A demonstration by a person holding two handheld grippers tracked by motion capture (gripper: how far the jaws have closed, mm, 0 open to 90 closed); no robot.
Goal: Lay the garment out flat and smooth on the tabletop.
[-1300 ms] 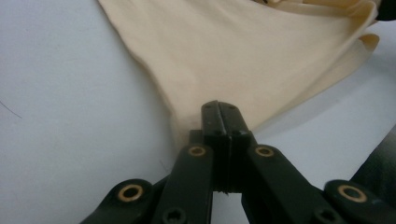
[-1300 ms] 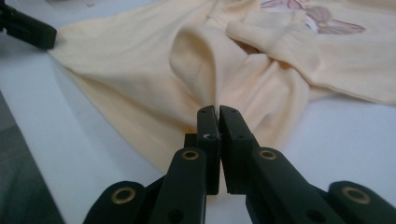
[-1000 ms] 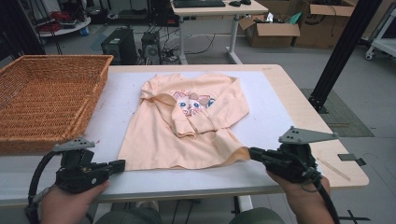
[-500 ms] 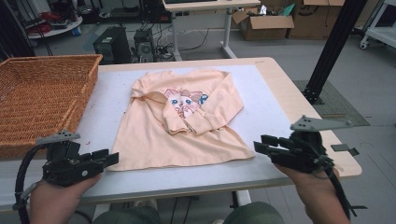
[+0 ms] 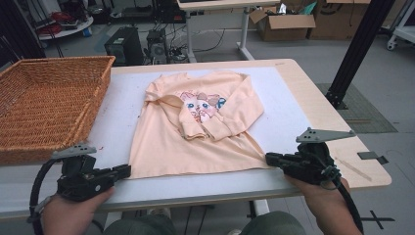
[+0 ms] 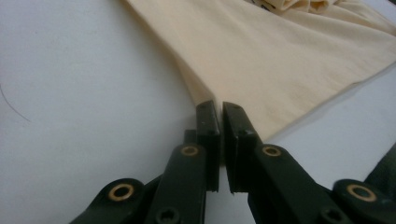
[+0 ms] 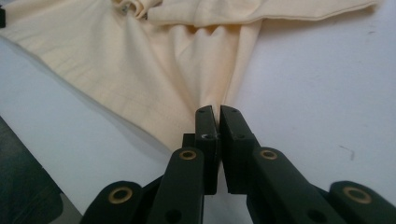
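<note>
Peach cotton long-sleeve shirt with cartoon print (image 5: 195, 137) lies flat on white table (image 5: 303, 122), sleeves folded in. Left gripper (image 5: 126, 170) and right gripper (image 5: 270, 158), jaws having just closed, apparently pinch hem corners, likely for folding. Wicker basket (image 5: 49, 103) waits left.

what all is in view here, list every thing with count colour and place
shirt: one, peach with a cartoon print, flat mid-table, sleeves folded over the front
wicker basket: one, brown, left end of the table
table: one, white mat on a light wood top
cardboard boxes: a few, brown, on the floor beyond the table
computer tower: one, black, on the floor behind the table
black post: one, right of the table
left tool: one, black, shut on the shirt's near left hem corner
right tool: one, black, shut on the near right hem corner
hands: two, at the table's near edge
</note>
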